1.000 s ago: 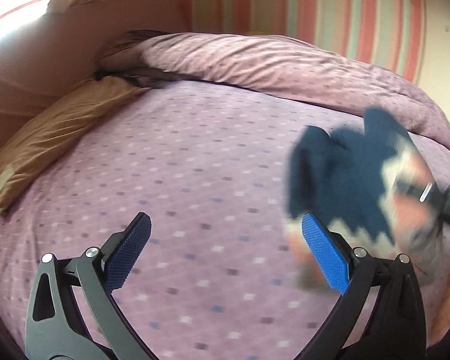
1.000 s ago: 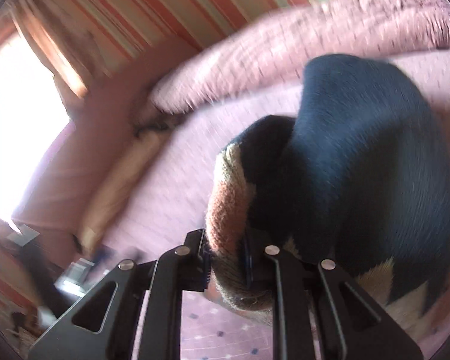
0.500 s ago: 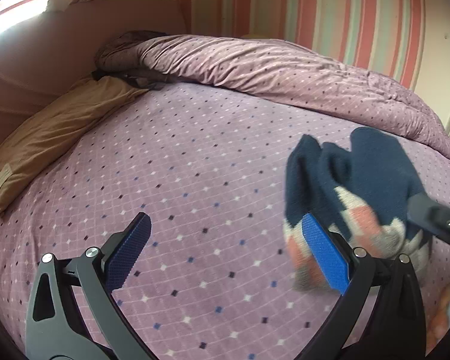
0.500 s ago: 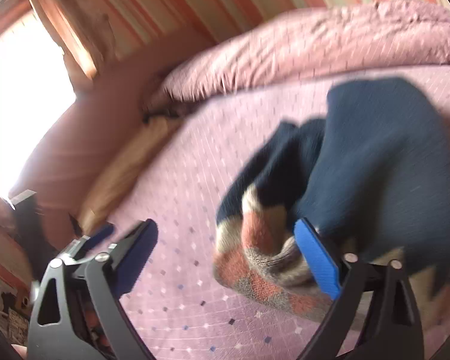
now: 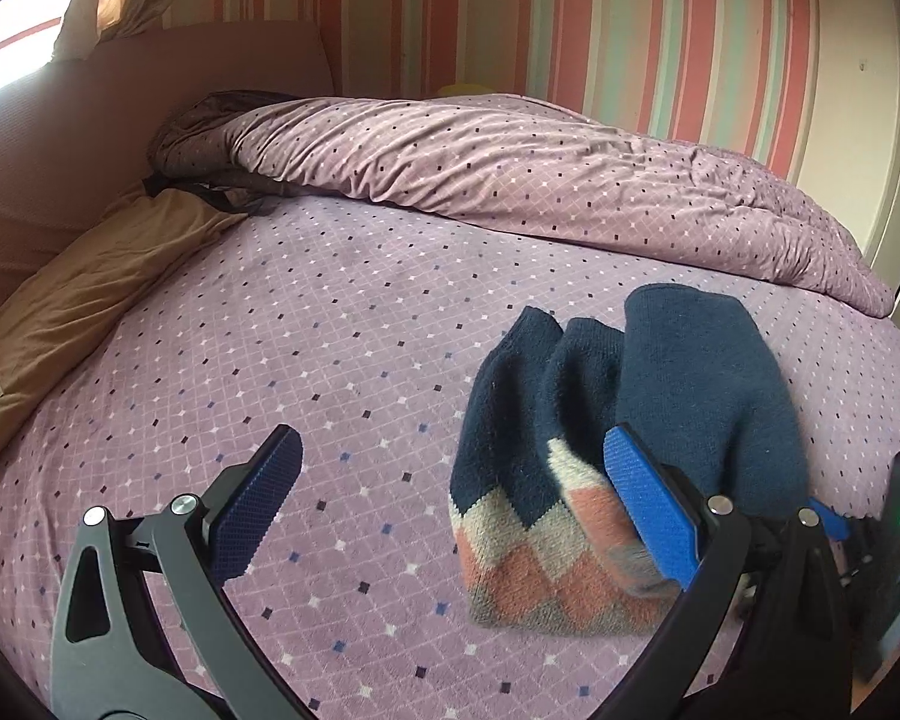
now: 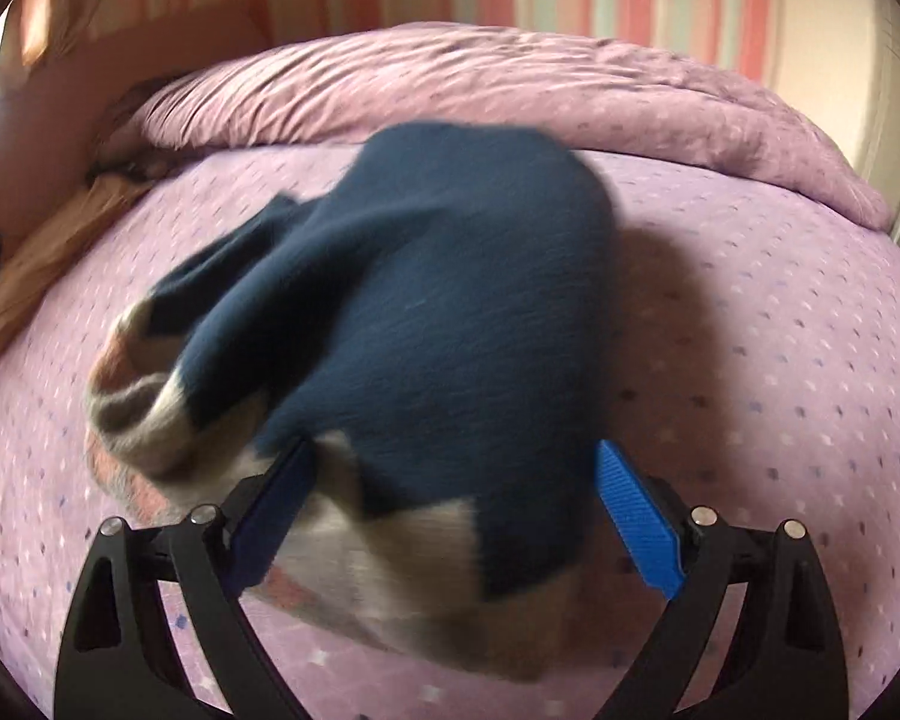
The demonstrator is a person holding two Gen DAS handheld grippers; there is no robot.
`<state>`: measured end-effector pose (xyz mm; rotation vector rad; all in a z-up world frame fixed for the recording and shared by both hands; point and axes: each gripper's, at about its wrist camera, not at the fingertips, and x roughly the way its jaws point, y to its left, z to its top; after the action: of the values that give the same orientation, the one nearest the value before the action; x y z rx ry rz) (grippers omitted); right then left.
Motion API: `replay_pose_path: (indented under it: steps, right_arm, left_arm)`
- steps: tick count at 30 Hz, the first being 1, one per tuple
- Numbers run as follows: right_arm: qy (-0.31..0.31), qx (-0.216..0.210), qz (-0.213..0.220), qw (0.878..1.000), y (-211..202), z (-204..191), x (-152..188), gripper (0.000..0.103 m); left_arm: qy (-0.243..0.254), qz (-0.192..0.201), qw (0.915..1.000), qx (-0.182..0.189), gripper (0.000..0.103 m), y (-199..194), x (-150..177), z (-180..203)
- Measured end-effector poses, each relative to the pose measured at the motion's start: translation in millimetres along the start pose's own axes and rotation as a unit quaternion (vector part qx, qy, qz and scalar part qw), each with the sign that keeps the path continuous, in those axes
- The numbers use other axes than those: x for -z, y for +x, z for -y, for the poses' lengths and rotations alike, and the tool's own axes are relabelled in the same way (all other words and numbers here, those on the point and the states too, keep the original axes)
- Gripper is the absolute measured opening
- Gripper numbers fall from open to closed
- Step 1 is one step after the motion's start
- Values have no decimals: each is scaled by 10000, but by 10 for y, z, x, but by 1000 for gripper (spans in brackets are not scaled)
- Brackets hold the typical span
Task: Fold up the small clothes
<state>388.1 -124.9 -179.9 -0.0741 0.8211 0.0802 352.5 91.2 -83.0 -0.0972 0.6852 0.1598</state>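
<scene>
A pair of navy socks (image 5: 618, 420) with orange, grey and cream zigzag cuffs lies bunched on the purple dotted bedsheet (image 5: 330, 330). In the left wrist view my left gripper (image 5: 450, 498) is open and empty, its right pad just in front of the cuffs. In the right wrist view the socks (image 6: 438, 312) fill the middle, blurred. My right gripper (image 6: 450, 498) is open, its jaws on either side of the cuff end. The right gripper's body shows at the right edge of the left wrist view (image 5: 894, 540).
A rolled purple duvet (image 5: 540, 174) lies along the far side of the bed. A tan pillow (image 5: 84, 300) lies at the left by the padded headboard (image 5: 90, 138). A striped wall (image 5: 570, 18) stands behind.
My right gripper opened and let go of the socks, which dropped onto the sheet. It then swung round behind the cuff end. My left gripper stayed open and still.
</scene>
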Motion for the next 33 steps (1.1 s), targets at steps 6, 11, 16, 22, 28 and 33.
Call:
replay_pose_path:
  steps: [6, 11, 16, 22, 28, 33]
  right_arm:
    - [248, -474, 202, 9984, -184, 183, 106, 96]
    - [534, -520, 491, 9960, -400, 554, 209, 96]
    - [941, -633, 568, 9919, -482, 994, 216, 96]
    - [1034, -772, 538, 9902, -456, 1213, 181, 96]
    - [1163, -892, 531, 9878, -447, 1345, 171, 96]
    - [1161, -906, 522, 9877, -447, 1375, 170, 96]
  left_arm:
    - [123, -203, 9989, 411, 100, 179, -141, 240]
    - [518, -751, 9910, 976, 100, 468, -182, 660]
    - [557, -1354, 9824, 1160, 96, 794, -114, 888]
    - [411, -1942, 9753, 972, 94, 1092, 4, 926]
    - [264, -2095, 9745, 754, 94, 1145, -8, 918]
    - [-17, -2231, 9687, 1085, 93, 1175, -16, 851]
